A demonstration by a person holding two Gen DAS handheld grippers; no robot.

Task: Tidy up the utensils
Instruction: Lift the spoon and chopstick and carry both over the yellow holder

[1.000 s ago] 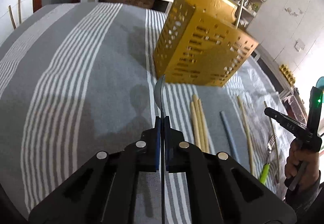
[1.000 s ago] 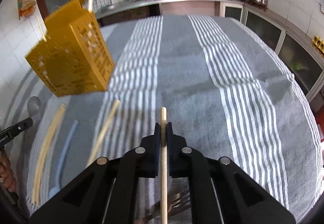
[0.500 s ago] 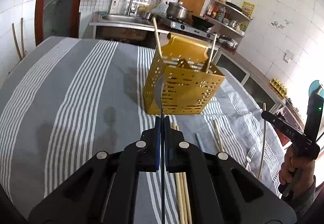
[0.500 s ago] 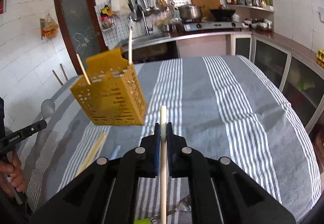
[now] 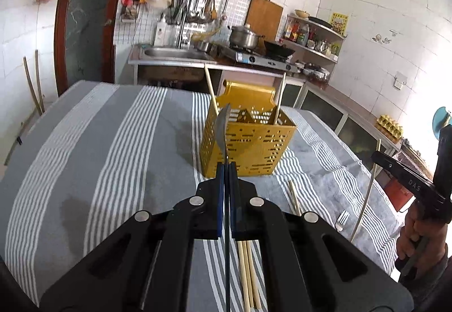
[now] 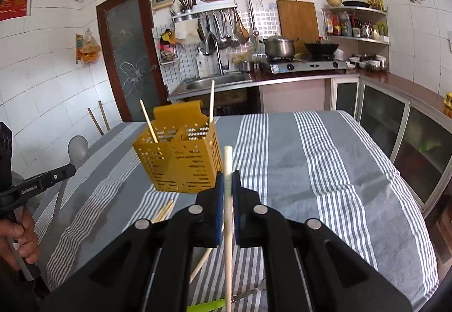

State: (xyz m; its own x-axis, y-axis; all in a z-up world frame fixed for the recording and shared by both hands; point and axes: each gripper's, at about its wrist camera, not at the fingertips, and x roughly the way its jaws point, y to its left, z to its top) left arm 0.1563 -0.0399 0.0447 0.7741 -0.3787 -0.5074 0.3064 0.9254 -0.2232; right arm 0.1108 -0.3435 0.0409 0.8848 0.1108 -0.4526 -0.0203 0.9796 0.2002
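Note:
A yellow perforated utensil holder (image 5: 254, 148) stands on the striped cloth with two chopsticks (image 5: 210, 91) upright in it. My left gripper (image 5: 226, 168) is shut on a metal spoon (image 5: 221, 125), seen edge-on, its bowl in front of the holder's near left corner. My right gripper (image 6: 227, 179) is shut on a pale chopstick (image 6: 228, 162) pointing up, just right of the holder (image 6: 180, 162). Each gripper shows in the other's view: the right one (image 5: 378, 156) with its chopstick (image 5: 367, 193), the left one (image 6: 72, 169) with the spoon (image 6: 77, 146).
Loose chopsticks (image 5: 247, 269) and a fork (image 5: 341, 220) lie on the grey striped cloth (image 5: 113, 156) near the holder. A green-handled utensil (image 6: 206, 307) lies under my right gripper. A hand (image 6: 17, 238) grips the left tool. Kitchen counter, sink and stove stand behind.
Both grippers have risen and tipped upward with the spoon and the chopstick still clamped. The holder now sits lower and more centred in both views, and more of the kitchen shows.

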